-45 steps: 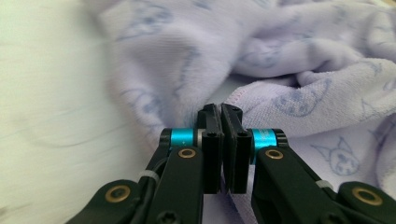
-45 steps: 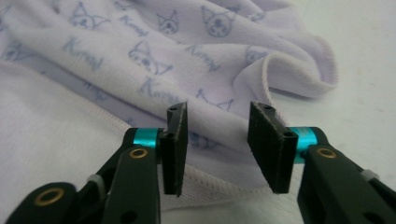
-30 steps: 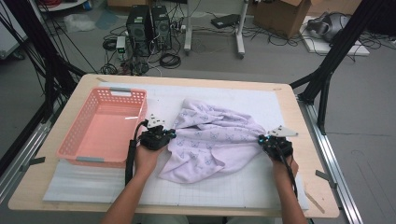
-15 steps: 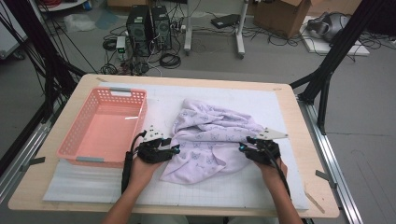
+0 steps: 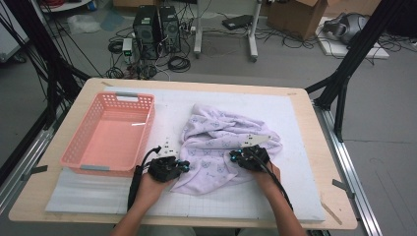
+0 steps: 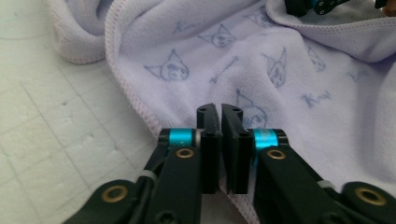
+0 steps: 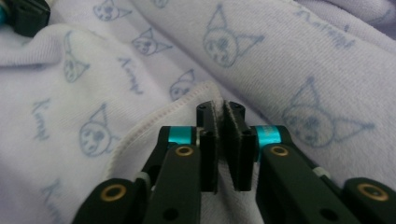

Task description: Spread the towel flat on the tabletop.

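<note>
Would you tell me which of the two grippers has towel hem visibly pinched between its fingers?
The right gripper: a stitched fold of the lavender towel sits between its fingers. The left gripper is closed at the hem, with no fabric visible between.

Towel point(image 5: 223, 142) crumpled — its underside and inner folds hidden. Hem pinched between right gripper point(image 7: 222, 109) jaws, held part unseen. Left gripper point(image 6: 220, 112) body cut off at 6 o'clock. Towel print too small in high view.

Empty pink basket point(image 5: 110, 135), left of centre
</note>
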`<action>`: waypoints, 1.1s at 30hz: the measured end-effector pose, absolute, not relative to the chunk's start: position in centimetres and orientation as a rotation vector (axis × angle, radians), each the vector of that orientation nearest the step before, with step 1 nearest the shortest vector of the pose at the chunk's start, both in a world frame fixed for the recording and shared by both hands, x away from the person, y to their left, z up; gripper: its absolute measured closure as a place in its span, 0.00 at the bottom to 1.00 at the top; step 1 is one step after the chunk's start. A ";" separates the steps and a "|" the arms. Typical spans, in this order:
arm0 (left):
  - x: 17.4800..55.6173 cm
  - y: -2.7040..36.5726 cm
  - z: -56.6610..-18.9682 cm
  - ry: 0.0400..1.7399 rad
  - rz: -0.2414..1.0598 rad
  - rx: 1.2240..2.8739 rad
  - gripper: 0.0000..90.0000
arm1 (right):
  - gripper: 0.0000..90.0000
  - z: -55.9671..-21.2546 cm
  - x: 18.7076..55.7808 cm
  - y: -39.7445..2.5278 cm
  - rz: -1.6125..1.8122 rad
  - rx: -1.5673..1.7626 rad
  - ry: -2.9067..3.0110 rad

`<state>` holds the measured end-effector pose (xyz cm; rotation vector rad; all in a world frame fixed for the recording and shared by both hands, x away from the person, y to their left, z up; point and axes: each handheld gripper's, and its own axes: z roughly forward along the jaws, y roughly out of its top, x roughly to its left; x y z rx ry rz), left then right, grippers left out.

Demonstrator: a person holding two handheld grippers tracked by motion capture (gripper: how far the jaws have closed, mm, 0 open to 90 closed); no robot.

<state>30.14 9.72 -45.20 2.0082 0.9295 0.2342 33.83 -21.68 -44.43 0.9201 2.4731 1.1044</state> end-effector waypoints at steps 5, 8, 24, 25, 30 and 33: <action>29.0 10.2 -45.1 0.926 0.241 1.992 1.00 | 0.96 -43.9 31.7 -23.3 1.147 0.907 2.429; 28.2 10.5 -45.1 0.931 0.243 1.972 1.00 | 0.95 -43.6 28.7 -26.3 1.180 0.923 2.375; 25.3 11.3 -44.7 0.951 0.238 1.880 0.60 | 0.95 -44.0 20.2 -36.1 1.025 1.113 2.257; 25.4 11.3 -44.7 0.948 0.234 1.877 0.58 | 0.93 -43.9 19.9 -36.3 1.038 1.130 2.244; 25.8 10.7 -44.9 0.949 0.200 1.896 0.50 | 0.71 -41.9 19.2 -37.0 1.202 1.174 2.092; 26.3 9.9 -45.1 0.952 0.178 1.920 0.49 | 0.68 -41.3 19.9 -36.9 1.209 1.207 2.047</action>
